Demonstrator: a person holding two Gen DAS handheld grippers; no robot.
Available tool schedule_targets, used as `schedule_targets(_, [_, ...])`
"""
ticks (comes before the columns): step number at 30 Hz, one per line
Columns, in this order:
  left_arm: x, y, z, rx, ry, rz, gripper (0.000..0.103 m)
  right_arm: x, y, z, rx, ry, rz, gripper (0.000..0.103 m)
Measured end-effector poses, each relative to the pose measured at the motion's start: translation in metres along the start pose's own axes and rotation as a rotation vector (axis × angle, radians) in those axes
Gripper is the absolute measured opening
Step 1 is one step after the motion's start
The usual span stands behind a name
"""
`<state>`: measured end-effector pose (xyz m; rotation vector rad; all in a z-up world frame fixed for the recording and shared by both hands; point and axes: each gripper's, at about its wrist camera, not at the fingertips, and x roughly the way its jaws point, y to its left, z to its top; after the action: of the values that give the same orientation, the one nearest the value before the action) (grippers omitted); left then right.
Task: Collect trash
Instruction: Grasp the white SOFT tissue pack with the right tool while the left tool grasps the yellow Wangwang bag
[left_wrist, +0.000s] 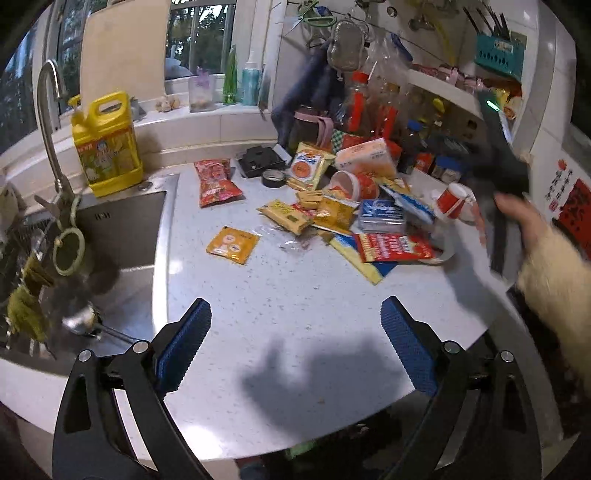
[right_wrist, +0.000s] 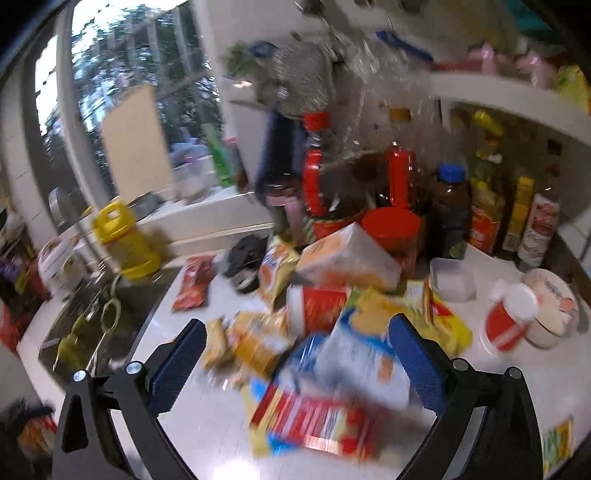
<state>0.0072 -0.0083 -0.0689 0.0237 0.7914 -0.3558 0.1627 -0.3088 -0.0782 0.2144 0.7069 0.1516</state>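
The left gripper (left_wrist: 295, 332) is hovering low over bare speckled white countertop (left_wrist: 295, 314), its blue ribbed pads spread wide and holding nothing. The person's right hand (left_wrist: 517, 218), in a fuzzy cream sleeve, is gripping the other tool's black handle at the right edge. The right gripper (right_wrist: 297, 354) is hanging tilted above the litter pile, jaws wide and empty; this view is motion-blurred.

The trash is lying heaped mid-counter: a red crinkled snack bag (left_wrist: 216, 181), an orange foil sachet (left_wrist: 232, 244) lying apart, a red-and-yellow flat wrapper (left_wrist: 395, 248), a blue carton (left_wrist: 382, 216), and two red-and-white paper cups (left_wrist: 354, 182), both tipped over. A roll of black tape (left_wrist: 273, 178) is sitting nearby. A yellow plastic detergent jug (left_wrist: 107, 147) is standing beside the steel sink (left_wrist: 122, 229).
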Motion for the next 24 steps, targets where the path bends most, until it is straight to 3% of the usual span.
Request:
schedule_targets(4, [0.006,0.007,-0.010,-0.014,0.035,0.008,0.091,0.035,-0.006,0.031,-0.103,0.052,0.001,0.098])
schedule_targets(8, [0.016,0.019,-0.018,-0.028,0.071,0.037,0.091,0.071,0.005,0.042,-0.384,0.168,-0.052,0.098])
schedule_targets(15, [0.029,0.032,-0.017,-0.101,0.103,0.058,0.091,0.109,0.005,0.048,-0.552,0.244,-0.070,0.097])
schedule_targets(20, [0.034,0.031,-0.020,-0.106,0.123,0.076,0.091,0.137,0.000,0.046,-0.617,0.320,-0.072,0.072])
schedule_targets(22, [0.035,0.032,-0.021,-0.112,0.129,0.074,0.091,0.145,-0.002,0.044,-0.636,0.346,-0.083,0.068])
schedule_targets(24, [0.036,0.032,-0.021,-0.116,0.132,0.077,0.091,0.149,-0.005,0.040,-0.640,0.362,-0.082,0.055])
